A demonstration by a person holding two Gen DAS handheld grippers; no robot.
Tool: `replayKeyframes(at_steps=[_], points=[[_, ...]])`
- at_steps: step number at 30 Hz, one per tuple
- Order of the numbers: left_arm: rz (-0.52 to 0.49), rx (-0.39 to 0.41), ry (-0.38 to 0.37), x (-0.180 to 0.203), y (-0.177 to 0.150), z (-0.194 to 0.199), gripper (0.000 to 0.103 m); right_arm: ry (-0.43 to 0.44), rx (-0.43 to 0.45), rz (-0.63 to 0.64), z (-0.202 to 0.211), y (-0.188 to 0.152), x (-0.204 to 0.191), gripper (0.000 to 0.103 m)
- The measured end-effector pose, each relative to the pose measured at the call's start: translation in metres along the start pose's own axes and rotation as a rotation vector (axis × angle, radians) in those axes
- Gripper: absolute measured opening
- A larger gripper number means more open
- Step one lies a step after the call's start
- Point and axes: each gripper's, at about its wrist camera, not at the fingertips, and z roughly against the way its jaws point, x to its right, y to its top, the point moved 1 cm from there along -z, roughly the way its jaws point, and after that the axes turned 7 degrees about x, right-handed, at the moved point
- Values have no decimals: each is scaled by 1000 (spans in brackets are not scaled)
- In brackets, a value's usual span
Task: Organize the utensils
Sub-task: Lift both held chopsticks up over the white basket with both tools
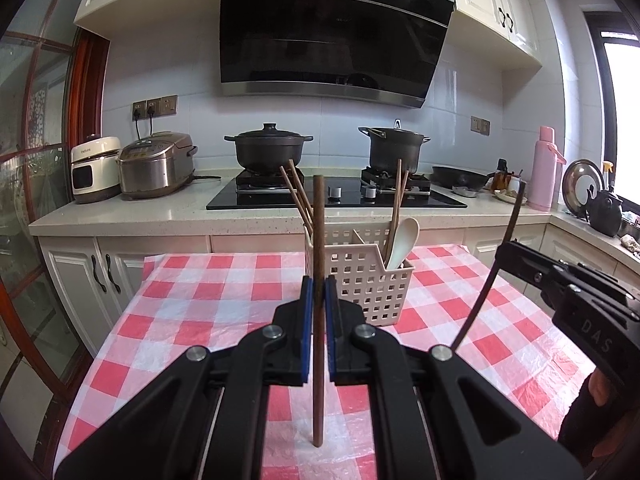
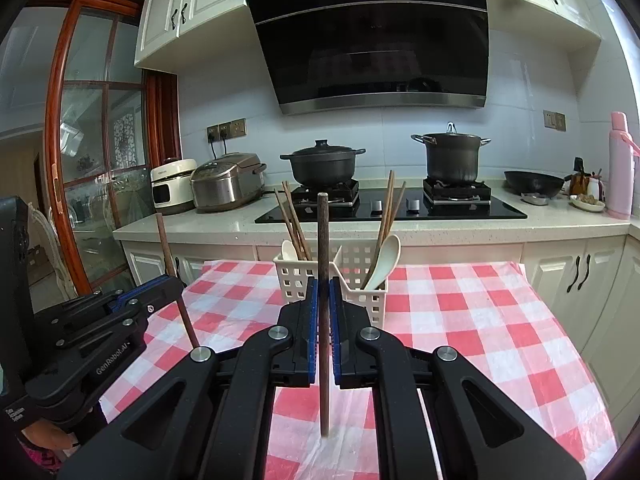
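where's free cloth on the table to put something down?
Bare checked cloth lies right of the white basket, out to the table's right edge, and left of it. It is crowded in the middle: the left gripper and right gripper each pinch an upright chopstick just before the basket.

Caddy [image 1: 372, 280] front part-hidden by tongs, left spoon [image 2: 289, 251] mostly sunk inside

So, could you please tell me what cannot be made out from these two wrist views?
- Basket interior: both views, its walls hide the utensils' lower ends.
- Left tool: left view, its pads cover the chopstick middle.
- Right tool: left view, mostly cut off by the edge.
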Motion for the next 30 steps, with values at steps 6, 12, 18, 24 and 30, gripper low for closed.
replayKeyframes(at_steps=[6,12,18,24,30], points=[[-3,-2,-6,0,2,-2,6,3,4,4,-3,3,-3,7],[0,-6,-4,-2,5,-8,6,4,7,9,-6,5,-3,7],[-15,5,1,1,10,-10,6,7,26,20,-13,14,-4,7],[-27,19,6,2,18,-16,6,11,43,30,-20,23,-3,7],[-33,31,5,2,27,-25,6,12,64,46,-28,34,-2,7]])
